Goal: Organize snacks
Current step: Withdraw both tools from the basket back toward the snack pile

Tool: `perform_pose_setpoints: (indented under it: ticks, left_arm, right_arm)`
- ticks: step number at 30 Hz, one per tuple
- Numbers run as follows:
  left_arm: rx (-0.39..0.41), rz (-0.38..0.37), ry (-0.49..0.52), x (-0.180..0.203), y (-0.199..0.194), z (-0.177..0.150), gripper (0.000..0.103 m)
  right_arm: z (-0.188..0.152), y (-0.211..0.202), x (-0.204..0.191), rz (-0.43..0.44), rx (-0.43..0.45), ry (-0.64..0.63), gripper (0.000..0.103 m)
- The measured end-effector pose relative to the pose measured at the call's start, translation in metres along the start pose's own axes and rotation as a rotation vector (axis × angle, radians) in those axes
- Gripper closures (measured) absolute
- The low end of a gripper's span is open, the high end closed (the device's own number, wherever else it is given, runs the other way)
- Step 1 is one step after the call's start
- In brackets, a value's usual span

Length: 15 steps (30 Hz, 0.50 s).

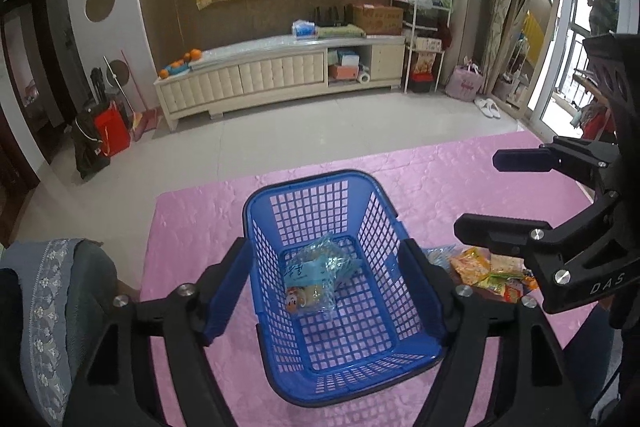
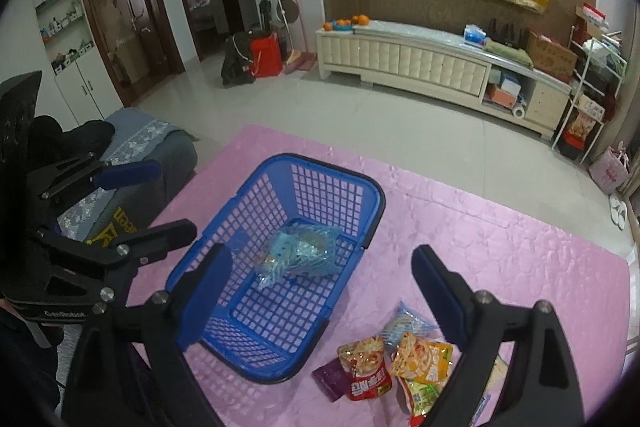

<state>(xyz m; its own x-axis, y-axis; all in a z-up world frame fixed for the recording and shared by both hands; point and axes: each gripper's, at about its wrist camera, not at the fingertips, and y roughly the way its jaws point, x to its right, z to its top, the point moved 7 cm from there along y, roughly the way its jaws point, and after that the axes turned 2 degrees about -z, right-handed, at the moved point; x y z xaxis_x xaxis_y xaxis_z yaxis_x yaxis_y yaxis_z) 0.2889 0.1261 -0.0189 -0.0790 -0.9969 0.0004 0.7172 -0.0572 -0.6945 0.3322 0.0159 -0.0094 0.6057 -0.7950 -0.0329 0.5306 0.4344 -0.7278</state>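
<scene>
A blue plastic basket [image 1: 256,199] [image 2: 276,159] stands on the pink tablecloth [image 1: 192,219] [image 2: 520,247]. A clear blue snack packet [image 1: 320,267] [image 2: 296,255] lies on the basket's bottom. My left gripper [image 1: 324,283] [image 2: 156,203] hovers above the basket, open, with nothing pressed between its pads. Several loose snack packets [image 1: 488,271] [image 2: 400,355], red, orange and yellow, lie on the cloth to the right of the basket. My right gripper [image 2: 322,287] [image 1: 500,197] hangs wide open above the cloth between basket and pile, holding nothing.
A seat with a grey-blue lace cover [image 1: 48,287] [image 2: 140,139] stands against the table's left side. Beyond the table's far edge is tiled floor, then a long cream cabinet [image 1: 280,71] [image 2: 400,55] along the wall.
</scene>
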Motion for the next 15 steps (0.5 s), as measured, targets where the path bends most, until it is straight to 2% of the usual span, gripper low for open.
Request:
perform_pose_setpoints:
  ticks: [1, 7, 15]
  left_arm:
    - [0.011, 0.003, 0.001, 0.001, -0.005, 0.0, 0.023]
    - [0.072, 0.0, 0.006, 0.015, -0.033, -0.005, 0.022]
    - [0.123, 0.017, 0.021, 0.022, -0.045, -0.018, 0.022]
  right_arm:
    - [0.0, -0.005, -0.001, -0.005, 0.019, -0.008, 0.009]
    - [-0.004, -0.034, -0.004, -0.061, 0.134, -0.037, 0.009]
    - [-0.018, -0.055, -0.001, -0.082, 0.255, -0.026, 0.009]
